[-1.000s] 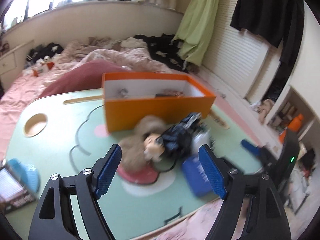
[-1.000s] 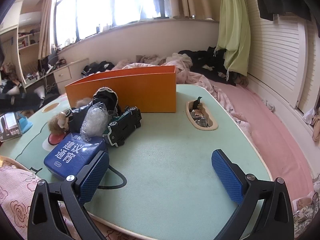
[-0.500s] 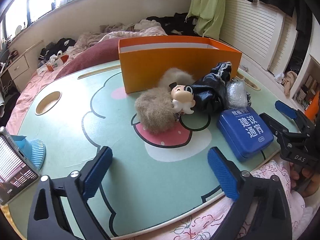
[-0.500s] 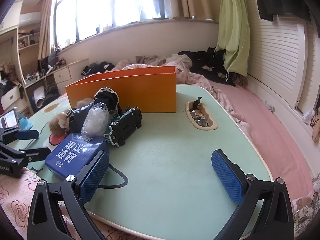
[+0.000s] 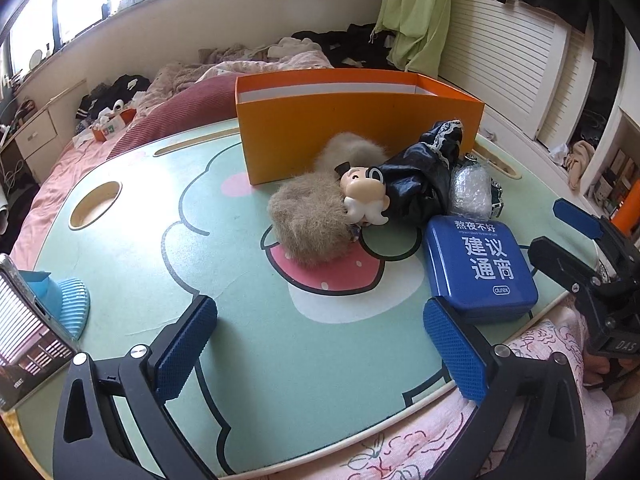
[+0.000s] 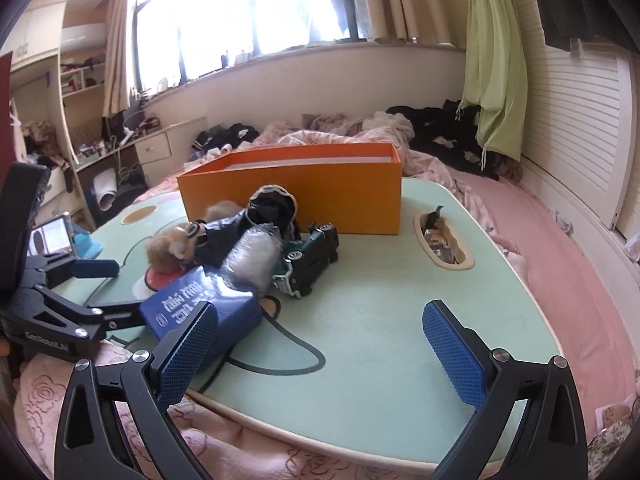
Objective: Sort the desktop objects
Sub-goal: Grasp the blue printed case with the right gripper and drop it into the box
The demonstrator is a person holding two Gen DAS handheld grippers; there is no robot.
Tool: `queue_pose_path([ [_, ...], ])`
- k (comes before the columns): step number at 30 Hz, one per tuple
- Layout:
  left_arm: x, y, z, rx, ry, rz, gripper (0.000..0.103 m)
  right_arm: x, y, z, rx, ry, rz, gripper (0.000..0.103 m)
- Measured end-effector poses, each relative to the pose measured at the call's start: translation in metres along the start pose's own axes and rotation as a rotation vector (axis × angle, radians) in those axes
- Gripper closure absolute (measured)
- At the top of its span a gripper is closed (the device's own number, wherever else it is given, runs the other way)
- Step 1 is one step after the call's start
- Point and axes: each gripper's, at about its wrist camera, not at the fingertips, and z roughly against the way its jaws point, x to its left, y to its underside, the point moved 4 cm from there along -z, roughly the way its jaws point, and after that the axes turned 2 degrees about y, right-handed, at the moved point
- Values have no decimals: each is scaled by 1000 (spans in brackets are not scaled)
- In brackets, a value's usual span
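Note:
An open orange box stands at the back of the green lap table; it also shows in the right wrist view. In front of it lie a furry doll, a black cloth, a bubble-wrap roll, a dark green toy car and a blue tin. My left gripper is open and empty near the table's front edge. My right gripper is open and empty, its left finger just in front of the blue tin.
A phone leans on a blue stand at the table's left. A cup hole is at the left, a slot with small clutter at the right. Pink bedding surrounds the table.
My left gripper has pulled back and lowered toward the front edge, so the objects now sit farther ahead. My right gripper has shifted a little; the left gripper now shows at its left.

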Motion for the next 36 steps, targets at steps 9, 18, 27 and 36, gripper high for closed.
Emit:
queue_pose_path([
  [9, 1, 0, 0, -1, 1, 0, 0, 18, -31, -20, 109, -160, -102, 1],
  [18, -1, -1, 3, -1, -1, -2, 0, 64, -27, -50, 267, -21, 62, 1],
  [27, -3, -1, 3, -6, 0, -4, 0, 24, -6, -40, 272, -24, 6, 5],
  [36, -2, -1, 3, -7, 1, -3, 0, 47, -2, -38, 197, -36, 172, 37],
])
